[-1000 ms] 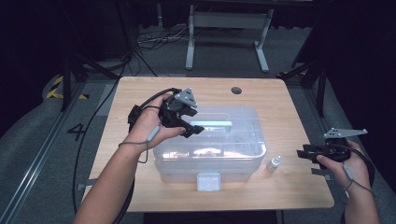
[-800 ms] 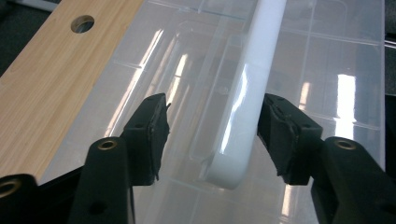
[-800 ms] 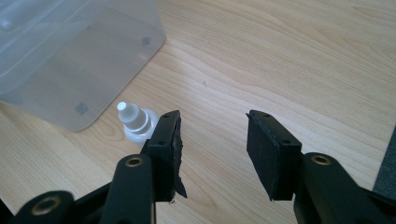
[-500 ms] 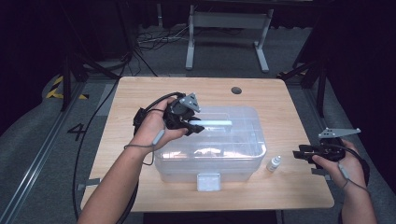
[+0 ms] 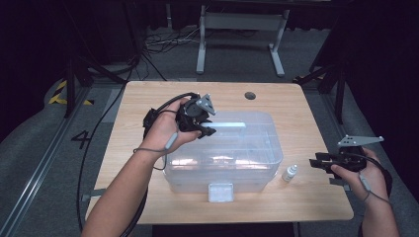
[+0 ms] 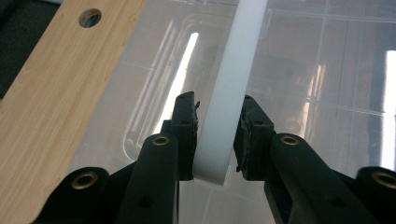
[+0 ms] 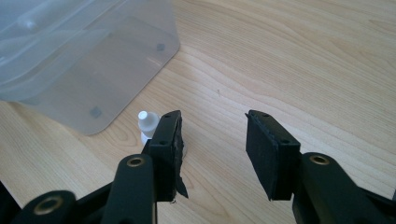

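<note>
A clear plastic box [image 5: 257, 148] with a clear lid stands in the middle of the wooden table [image 5: 138, 108]. A white handle [image 5: 230, 125] lies across the lid. My left gripper [image 5: 205, 129] reaches over the box's left side. In the left gripper view its jaws have just been closing, and the left gripper [image 6: 217, 100] is shut on the white handle [image 6: 233, 65], one pad on each side. My right gripper [image 5: 314, 162] rests open at the table's right edge. A small white dropper bottle [image 7: 147, 125] stands just outside the right gripper [image 7: 215, 122], beside one jaw.
The dropper bottle [image 5: 290, 173] stands right of the box's front corner. A white latch [image 5: 220, 191] hangs on the box's front wall. A round hole [image 5: 250, 95] sits near the table's far edge. A metal frame stands on the floor beyond.
The left gripper has shifted slightly over the lid and its jaws have closed on the white handle. The right hand has stayed put.
</note>
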A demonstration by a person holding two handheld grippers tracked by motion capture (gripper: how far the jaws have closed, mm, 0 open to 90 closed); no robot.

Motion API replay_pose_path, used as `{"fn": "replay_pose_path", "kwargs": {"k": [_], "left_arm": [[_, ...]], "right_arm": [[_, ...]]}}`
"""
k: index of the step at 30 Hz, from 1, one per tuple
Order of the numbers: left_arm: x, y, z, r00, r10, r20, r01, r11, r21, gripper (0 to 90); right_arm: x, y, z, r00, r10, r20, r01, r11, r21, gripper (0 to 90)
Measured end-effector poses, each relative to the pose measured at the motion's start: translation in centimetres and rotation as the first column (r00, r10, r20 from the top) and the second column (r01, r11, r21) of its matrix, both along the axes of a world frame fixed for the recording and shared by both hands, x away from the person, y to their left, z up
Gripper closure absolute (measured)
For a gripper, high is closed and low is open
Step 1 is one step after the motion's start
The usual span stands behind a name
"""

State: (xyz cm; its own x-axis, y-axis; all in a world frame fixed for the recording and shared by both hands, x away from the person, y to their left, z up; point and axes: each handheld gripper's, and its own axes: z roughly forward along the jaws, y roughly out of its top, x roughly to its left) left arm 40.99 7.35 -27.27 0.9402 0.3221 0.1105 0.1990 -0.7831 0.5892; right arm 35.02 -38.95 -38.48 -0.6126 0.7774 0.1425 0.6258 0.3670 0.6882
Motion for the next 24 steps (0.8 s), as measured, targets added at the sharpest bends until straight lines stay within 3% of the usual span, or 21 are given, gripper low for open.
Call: {"fn": "replay_pose_path", "kwargs": {"k": [17,24], "left_arm": [[3.3,0.1,1.7,0.9975,0.045,-0.054,-0.047,0.9984,-0.033,71.0],[4.1,-0.2,2.2,0.9964,0.06,-0.06,-0.06,0.9982,0.005,70.5]], "right_arm": [[-1.6,-0.6,0.7,0.9995,-0.017,0.025,0.016,1.0,0.022,58.1],[-2.2,-0.5,1.2,0.9994,-0.02,0.027,0.019,0.999,0.031,67.1]]}}
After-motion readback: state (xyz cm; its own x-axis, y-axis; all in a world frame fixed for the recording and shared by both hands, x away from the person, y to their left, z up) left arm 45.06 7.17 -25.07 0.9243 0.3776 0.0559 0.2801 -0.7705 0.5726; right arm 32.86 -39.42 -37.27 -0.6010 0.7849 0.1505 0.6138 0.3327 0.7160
